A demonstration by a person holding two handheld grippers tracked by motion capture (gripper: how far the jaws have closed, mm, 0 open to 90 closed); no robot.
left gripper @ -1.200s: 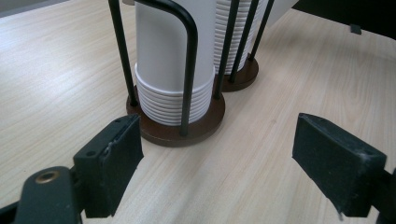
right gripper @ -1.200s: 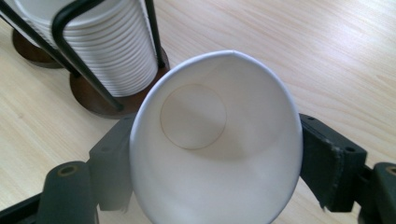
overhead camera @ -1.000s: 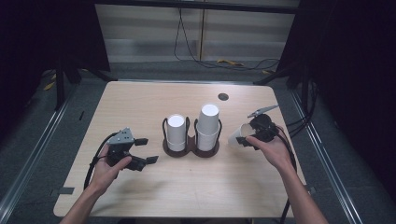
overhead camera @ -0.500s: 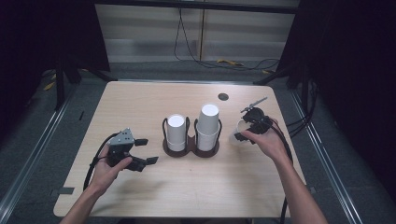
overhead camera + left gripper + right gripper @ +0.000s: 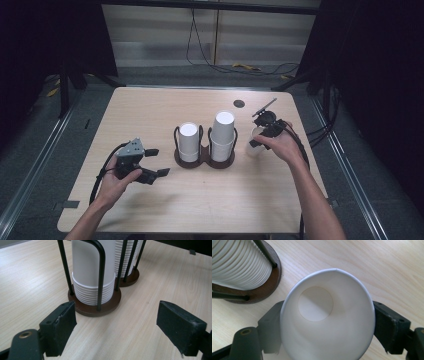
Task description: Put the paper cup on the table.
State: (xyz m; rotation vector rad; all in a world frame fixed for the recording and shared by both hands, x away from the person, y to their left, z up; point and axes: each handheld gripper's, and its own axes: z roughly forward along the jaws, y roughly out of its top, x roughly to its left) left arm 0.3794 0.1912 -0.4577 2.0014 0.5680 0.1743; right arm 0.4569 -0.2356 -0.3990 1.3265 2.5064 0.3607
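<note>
**Single cup clamped on my right, left gripper idle by the holder**

On my left, the left gripper sits low over the desk, its jaws spread wide apart with nothing between them. In the left gripper view I look straight along them at the cup holder: a dark brown round base with black wire loops rising from it, near the jaws but not touching.

In the middle of the desk the holder carries two stacks of white paper cups, standing upside down. The left stack is shorter; the right stack stands taller, just beside it.

On my right, the right gripper is clamped on a single white paper cup, one jaw pressing each side so that the rim is squeezed slightly out of round. The cup's open mouth faces the gripper's camera, and I can see its round bottom inside. It is held just to the right of the holder's base, close to it but apart.
</note>
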